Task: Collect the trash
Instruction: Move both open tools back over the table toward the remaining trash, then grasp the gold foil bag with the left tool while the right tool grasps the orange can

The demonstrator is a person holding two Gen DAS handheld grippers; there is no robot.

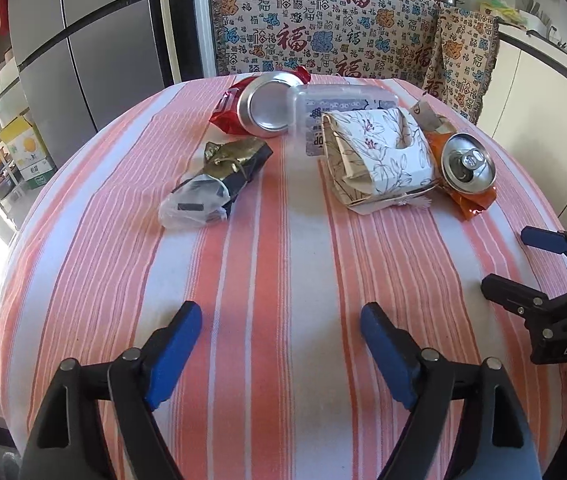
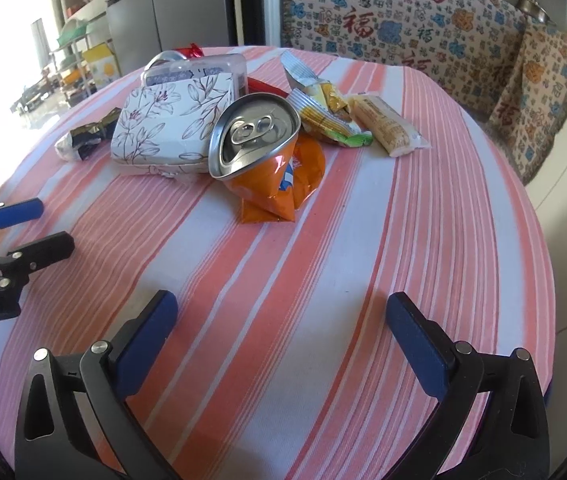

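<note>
Two hand-held grippers hang over the near, bare part of the bench: the left hand-held gripper (image 1: 281,350) and the right hand-held gripper (image 2: 281,340), both with blue pads spread wide and nothing between them. The bench wears a pink-and-white striped cloth (image 1: 283,240).

Beyond them, well apart from either, the trash lies in a loose cluster: a crushed orange drinks can with a silver top (image 2: 261,152), touching a white flower-printed paper box (image 2: 163,128); a gold-and-black foil wrapper in clear plastic (image 1: 213,178); a second crushed can showing its silver base (image 1: 267,106); yellow snack packets (image 2: 331,114).

The likely trouble is the crowding: closing on the can may drag the box, and crumpled foil could slip from smooth pads.
</note>
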